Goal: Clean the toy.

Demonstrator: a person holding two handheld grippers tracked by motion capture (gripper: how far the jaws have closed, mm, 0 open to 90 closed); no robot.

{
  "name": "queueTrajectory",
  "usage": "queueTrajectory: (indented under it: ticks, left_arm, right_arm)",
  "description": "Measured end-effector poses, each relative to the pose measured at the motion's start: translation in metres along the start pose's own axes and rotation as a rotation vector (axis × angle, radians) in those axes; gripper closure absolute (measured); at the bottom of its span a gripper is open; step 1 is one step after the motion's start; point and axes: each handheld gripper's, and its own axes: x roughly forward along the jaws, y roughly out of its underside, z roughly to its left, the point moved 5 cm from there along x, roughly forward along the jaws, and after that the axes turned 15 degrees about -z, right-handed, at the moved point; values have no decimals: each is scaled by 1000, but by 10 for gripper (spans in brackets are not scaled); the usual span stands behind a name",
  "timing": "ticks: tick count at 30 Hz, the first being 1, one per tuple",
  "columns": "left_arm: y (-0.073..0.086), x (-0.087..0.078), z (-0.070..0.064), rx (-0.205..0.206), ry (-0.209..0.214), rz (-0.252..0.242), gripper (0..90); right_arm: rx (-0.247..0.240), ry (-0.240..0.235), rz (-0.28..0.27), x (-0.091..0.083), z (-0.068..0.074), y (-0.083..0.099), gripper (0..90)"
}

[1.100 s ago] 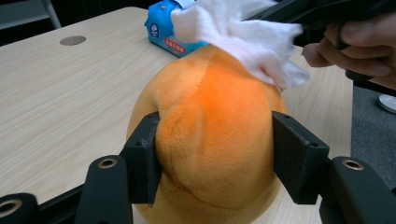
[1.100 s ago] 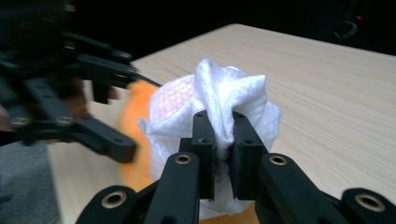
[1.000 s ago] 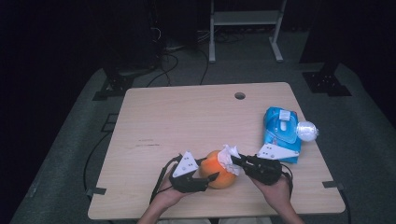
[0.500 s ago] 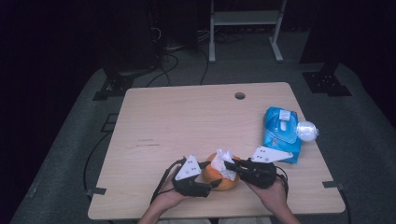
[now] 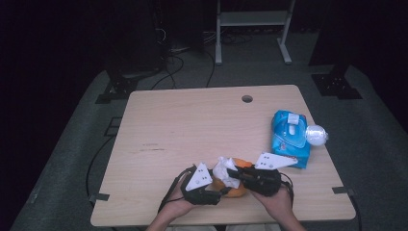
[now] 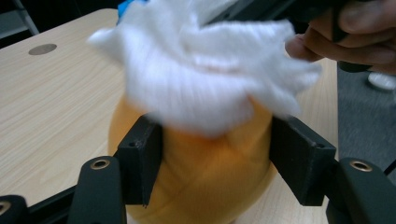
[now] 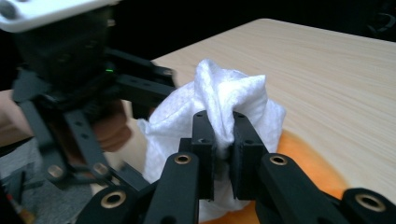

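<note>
Left gripper (image 6: 212,154) clamps the orange (image 6: 201,172), right gripper (image 7: 223,140) pinches the wipe (image 7: 224,98) mid-wipe; next, probably rub across the skin.

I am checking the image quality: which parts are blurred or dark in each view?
High view: the floor around the table is nearly black, the tabletop evenly lit. Left gripper view: the white wipe is smeared by motion blur, and the orange ball is soft. Right gripper view: the wipe between the right tongs is sharp, while the left tongs are blurred.

White wipe (image 7: 224,100), orange ball (image 6: 201,177), blue packet (image 5: 290,137).
</note>
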Motion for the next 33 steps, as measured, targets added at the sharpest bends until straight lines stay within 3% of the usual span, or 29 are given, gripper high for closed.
queueTrajectory:
  ticks: [3, 6, 7, 11, 13, 15, 17, 20, 22, 24, 25, 27, 28, 30, 33]
  left_arm:
    - [0, 1, 2, -5, -9, -11, 350]
    - [5, 6, 6, -17, -38, 20, 186]
    - [7, 8, 5, -24, -30, 23, 178]
    - [8, 8, -3, 22, -9, 43, 307]
    - [7, 6, -1, 12, -14, 38, 358]
    - [6, 5, 1, 3, -16, 37, 378]
    - [7, 4, 1, 0, -19, 38, 380]
    - [6, 4, 2, -2, -18, 29, 369]
    - [5, 8, 1, 6, -24, 11, 276]
    - [5, 12, -1, 27, -29, 8, 188]
    - [6, 12, -1, 30, -29, 7, 196]
    - [4, 9, -1, 47, -40, 2, 307]
    - [2, 7, 0, 34, -49, 1, 351]
    - [1, 3, 5, -9, -61, -8, 390]
    - [1, -2, 14, -67, -73, -28, 399]
  right_arm:
    - [-17, 76, 6, -7, -15, 0, 812]
    - [22, 68, 0, -9, -16, 1, 812]
    - [24, 50, -1, -8, -12, 0, 811]
    - [5, -41, 3, 1, 9, 1, 810]
    - [-9, -44, 6, 1, 9, 0, 811]
    - [5, -9, 1, -5, -3, -2, 811]
    - [-1, 59, 3, -12, -18, -2, 811]
    - [67, 130, 2, -26, -42, 3, 811]
    - [91, 124, -1, -28, -42, 4, 811]
    - [105, 78, -17, -22, -33, 4, 811]
    - [110, 44, -27, -19, -26, 4, 811]
    - [87, 5, -33, -13, -17, 2, 811]
    - [76, 9, -35, -13, -17, 1, 811]
    - [104, 31, -49, -15, -26, 1, 813]
    - [138, 112, -45, -23, -48, 11, 813]
